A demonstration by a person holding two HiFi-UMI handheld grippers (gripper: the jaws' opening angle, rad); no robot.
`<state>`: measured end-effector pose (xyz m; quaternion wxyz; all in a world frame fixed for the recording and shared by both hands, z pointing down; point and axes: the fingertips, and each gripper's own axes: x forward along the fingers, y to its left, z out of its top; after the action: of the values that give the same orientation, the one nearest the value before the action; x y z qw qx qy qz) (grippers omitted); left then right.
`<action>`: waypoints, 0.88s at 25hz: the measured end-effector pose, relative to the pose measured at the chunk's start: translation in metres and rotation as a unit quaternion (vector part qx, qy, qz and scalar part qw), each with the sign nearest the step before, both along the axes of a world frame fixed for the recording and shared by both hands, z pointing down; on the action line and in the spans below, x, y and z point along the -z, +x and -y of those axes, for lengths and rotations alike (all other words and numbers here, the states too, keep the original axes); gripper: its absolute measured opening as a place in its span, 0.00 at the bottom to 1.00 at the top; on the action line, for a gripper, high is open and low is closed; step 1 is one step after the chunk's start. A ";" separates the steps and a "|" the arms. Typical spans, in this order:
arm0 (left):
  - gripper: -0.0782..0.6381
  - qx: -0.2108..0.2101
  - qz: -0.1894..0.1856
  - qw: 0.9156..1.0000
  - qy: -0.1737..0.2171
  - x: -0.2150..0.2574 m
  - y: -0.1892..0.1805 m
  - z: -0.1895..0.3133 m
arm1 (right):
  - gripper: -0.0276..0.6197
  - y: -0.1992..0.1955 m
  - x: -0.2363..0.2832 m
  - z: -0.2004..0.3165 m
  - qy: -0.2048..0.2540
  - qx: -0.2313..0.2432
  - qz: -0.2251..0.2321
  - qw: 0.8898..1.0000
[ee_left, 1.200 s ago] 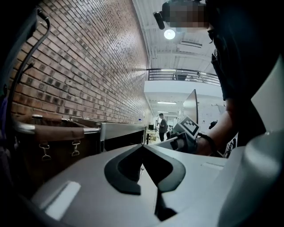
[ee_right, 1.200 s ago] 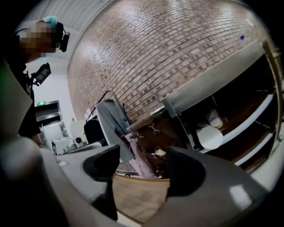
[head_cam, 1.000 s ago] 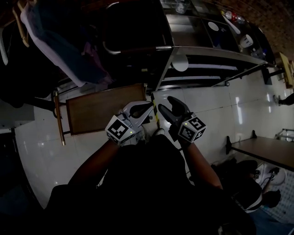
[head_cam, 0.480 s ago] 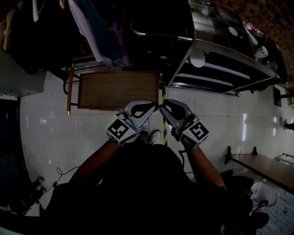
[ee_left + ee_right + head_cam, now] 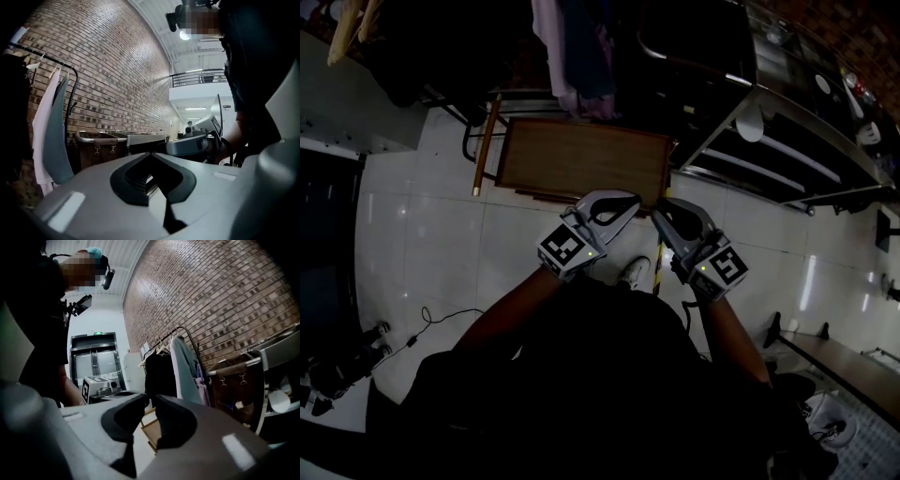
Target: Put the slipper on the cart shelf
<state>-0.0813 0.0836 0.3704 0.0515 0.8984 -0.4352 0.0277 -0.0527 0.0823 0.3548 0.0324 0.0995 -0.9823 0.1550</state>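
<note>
No slipper shows in any view. In the head view both grippers are held side by side above the white tiled floor, just in front of a low wooden table [image 5: 581, 159]. My left gripper [image 5: 630, 201] is shut, its tips meeting with nothing between them [image 5: 151, 154]. My right gripper [image 5: 661, 208] is closing, and a narrow gap with nothing in it remains between its jaws [image 5: 151, 399]. The metal cart [image 5: 769, 150] with its shelves stands at the upper right, beyond the right gripper; its shelf edge [image 5: 276, 380] also shows in the right gripper view.
A clothes rack with hanging garments [image 5: 577, 47] stands behind the wooden table against a brick wall [image 5: 108, 70]. A brown hamper [image 5: 96, 147] sits beside the cart. My shoe [image 5: 633, 272] is on the floor below the grippers. A cable [image 5: 441, 319] lies at the left.
The head view has swung, so the wooden table and cart now sit more to the right and nearer. The right gripper's jaws have come in from wide apart to a narrow gap.
</note>
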 end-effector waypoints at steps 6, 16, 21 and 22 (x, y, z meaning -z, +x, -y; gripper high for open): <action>0.11 -0.030 -0.003 1.000 -0.003 -0.002 -0.040 -0.014 | 0.06 -0.038 -0.004 -0.016 0.013 -0.020 -0.008 1.000; 0.11 -0.051 -0.009 0.999 -0.004 0.001 -0.080 -0.031 | 0.05 -0.078 -0.004 -0.034 0.028 -0.047 -0.019 0.998; 0.11 -0.056 -0.011 0.998 -0.004 0.004 -0.076 -0.030 | 0.05 -0.079 0.000 -0.033 0.034 -0.046 -0.024 0.998; 0.11 -0.057 -0.012 0.998 -0.005 0.005 -0.075 -0.030 | 0.05 -0.079 0.001 -0.033 0.035 -0.044 -0.025 0.998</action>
<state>-0.1567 0.1137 0.3653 0.0592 0.9217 -0.3827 0.0217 -0.1316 0.1157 0.3538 0.0464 0.1477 -0.9808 0.1189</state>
